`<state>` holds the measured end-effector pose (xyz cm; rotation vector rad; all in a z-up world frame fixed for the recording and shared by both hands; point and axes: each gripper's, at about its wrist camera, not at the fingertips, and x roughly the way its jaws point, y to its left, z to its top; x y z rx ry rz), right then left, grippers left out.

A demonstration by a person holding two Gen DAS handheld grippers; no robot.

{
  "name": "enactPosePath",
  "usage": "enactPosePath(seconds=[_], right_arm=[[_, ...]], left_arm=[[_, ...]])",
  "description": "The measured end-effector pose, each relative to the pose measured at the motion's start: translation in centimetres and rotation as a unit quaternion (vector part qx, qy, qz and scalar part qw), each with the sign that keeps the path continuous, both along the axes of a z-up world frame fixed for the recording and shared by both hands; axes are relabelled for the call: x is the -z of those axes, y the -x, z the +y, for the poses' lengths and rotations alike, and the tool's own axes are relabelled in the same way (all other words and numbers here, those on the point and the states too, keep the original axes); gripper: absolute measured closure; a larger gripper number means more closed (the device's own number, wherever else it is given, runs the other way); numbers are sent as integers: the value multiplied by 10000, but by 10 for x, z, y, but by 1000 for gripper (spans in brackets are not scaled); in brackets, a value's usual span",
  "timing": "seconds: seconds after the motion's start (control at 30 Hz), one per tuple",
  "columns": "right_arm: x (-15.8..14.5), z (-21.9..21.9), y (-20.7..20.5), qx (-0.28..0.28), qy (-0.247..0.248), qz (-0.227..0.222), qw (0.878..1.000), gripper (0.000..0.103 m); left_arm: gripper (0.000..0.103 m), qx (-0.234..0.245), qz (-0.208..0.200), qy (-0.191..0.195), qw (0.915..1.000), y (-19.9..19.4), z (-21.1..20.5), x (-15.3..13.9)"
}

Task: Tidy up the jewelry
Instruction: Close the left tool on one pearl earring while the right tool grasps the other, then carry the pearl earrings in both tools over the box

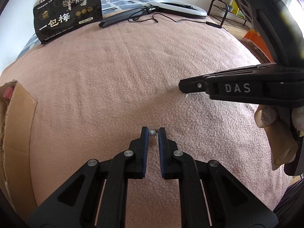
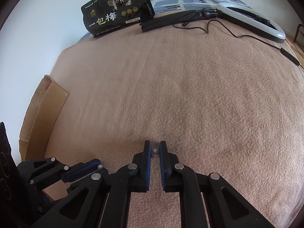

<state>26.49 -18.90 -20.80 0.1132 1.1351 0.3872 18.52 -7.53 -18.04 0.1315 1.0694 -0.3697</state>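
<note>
left gripper (image 1: 153,133) pinching pearl earring (image 1: 152,133) | right gripper (image 2: 154,151) clamped on small silver piece (image 2: 154,152) | both over pink blanket (image 1: 123,76) | risk: tiny smooth pieces may slip, vanish in nap

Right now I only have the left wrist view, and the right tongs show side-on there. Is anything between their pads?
Observer: Yes. The right wrist view shows a small silvery piece pinched between the pads of the right tongs.
Operator: And the pearl I'm holding, is anything sticking out of it on the right tongs' side?
Observer: Yes. In that view a thin pin sticks out of the pearl at the tip of the left tongs, pointing toward the right tongs.
</note>
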Motion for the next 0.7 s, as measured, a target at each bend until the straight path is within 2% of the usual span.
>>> enactPosePath(seconds=[0.33,0.7], right_arm=[[-38,-4,22,153,45,-349,9993,97],[-91,32,53,28,143,-991,9950,97]], left_arm=[[95,-195,-299,189,9992,12,21,-30],[95,-551,-744,427,9948,36,66,-73]])
